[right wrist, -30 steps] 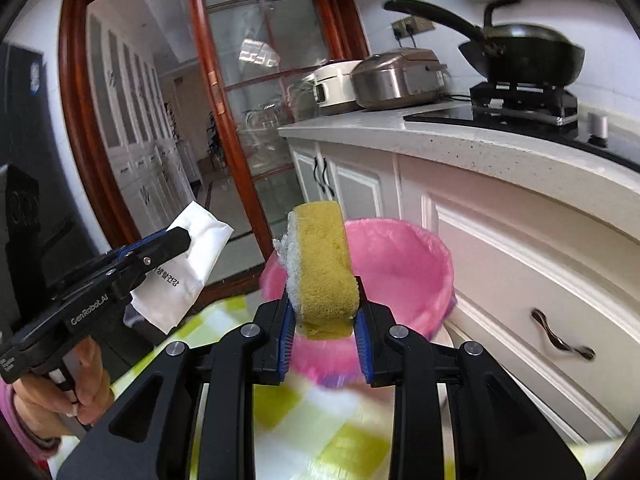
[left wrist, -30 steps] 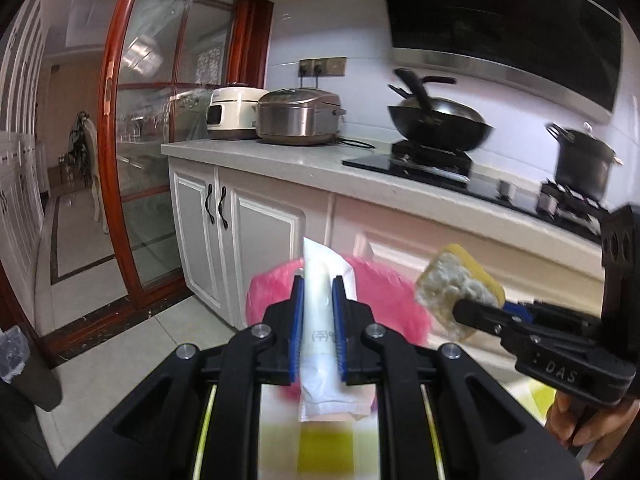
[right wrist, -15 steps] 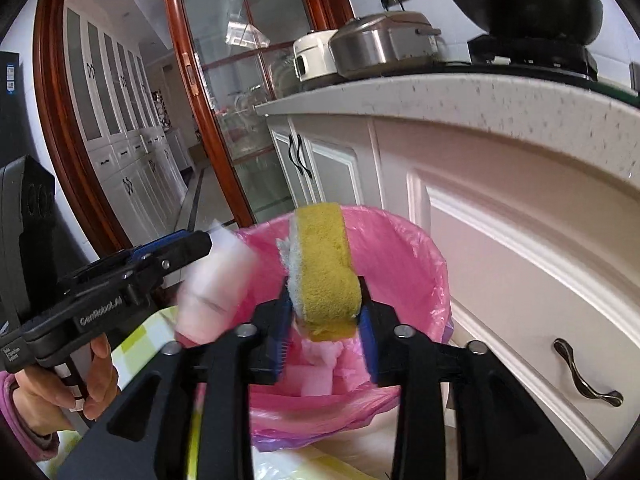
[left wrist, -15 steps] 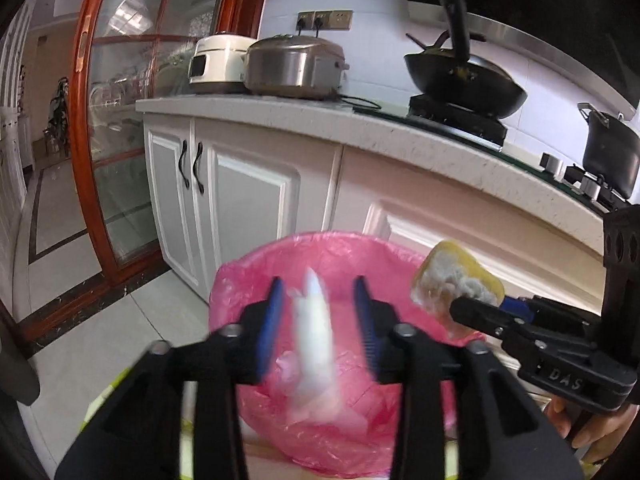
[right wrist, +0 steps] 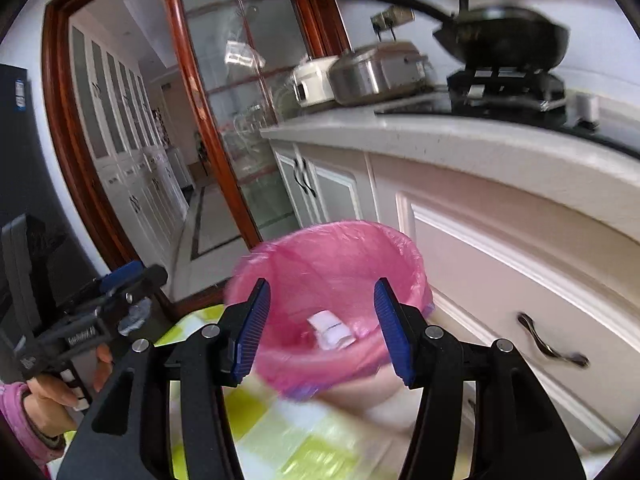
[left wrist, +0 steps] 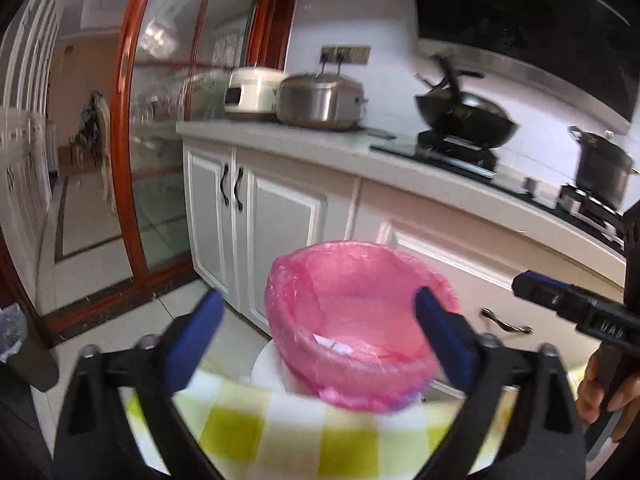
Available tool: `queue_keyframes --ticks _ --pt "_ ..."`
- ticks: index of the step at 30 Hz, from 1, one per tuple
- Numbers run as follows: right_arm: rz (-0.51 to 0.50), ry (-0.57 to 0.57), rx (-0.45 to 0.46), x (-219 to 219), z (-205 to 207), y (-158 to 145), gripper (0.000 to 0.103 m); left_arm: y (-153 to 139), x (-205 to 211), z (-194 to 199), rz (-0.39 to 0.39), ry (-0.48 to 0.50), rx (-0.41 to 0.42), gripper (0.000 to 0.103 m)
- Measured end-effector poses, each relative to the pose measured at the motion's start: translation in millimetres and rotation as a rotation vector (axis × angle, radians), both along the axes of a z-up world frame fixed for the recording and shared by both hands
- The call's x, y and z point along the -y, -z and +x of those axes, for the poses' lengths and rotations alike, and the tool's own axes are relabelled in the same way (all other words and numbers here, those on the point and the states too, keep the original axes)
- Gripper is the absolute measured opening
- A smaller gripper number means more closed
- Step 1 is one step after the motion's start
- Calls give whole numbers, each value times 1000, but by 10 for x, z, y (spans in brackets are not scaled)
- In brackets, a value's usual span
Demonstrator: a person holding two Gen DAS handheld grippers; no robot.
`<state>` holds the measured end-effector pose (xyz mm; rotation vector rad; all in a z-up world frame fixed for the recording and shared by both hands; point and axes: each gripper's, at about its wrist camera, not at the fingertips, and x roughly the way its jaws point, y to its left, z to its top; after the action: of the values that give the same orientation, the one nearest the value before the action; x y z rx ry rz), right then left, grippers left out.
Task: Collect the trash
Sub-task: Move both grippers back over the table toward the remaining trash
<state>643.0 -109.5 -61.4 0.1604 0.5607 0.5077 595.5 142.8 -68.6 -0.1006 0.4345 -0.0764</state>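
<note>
A bin lined with a pink bag (left wrist: 360, 280) (right wrist: 332, 256) stands past the edge of a green-and-white checked cloth (left wrist: 248, 432). White trash (right wrist: 330, 330) lies inside it; a white scrap also shows in the left wrist view (left wrist: 332, 345). My left gripper (left wrist: 316, 328) is open and empty, its blue pads either side of the bin. My right gripper (right wrist: 322, 328) is open and empty just above the bin's near rim. Each gripper shows in the other's view, the right one (left wrist: 576, 312) and the left one (right wrist: 92, 316).
White kitchen cabinets (left wrist: 256, 216) and a counter (right wrist: 460, 140) stand right behind the bin, with rice cookers (left wrist: 320, 100), a wok (left wrist: 464, 116) and a pot (left wrist: 600, 168) on top. A glass door with a red wooden frame (left wrist: 120, 152) is to the left.
Both grippers opened over the bin. The white packet left the left gripper and the yellow sponge left the right; both grippers then drew back a little.
</note>
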Motion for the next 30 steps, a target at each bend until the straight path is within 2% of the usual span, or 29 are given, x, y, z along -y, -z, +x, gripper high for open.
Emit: queue_keyframes --ticks 2,7,16,22,27,30 --pt "-5 10 10 56 -376 -112 53 -84 88 -350 21 3 13 98" --pt "-45 5 22 137 -1313 -194 55 -159 376 -1228 53 87 20 98" --pt "-66 -2 47 448 -2790 -209 55 -99 763 -2646 55 153 61 98" --pt "-53 29 29 642 -3448 -47 56 103 950 -3210 38 114 41 98" --pt "-45 50 -3 727 -3828 188 56 292 1215 -3559 89 129 24 98" --pt "-30 66 -18 808 -3997 318 63 394 1239 -3644 47 127 3 98"
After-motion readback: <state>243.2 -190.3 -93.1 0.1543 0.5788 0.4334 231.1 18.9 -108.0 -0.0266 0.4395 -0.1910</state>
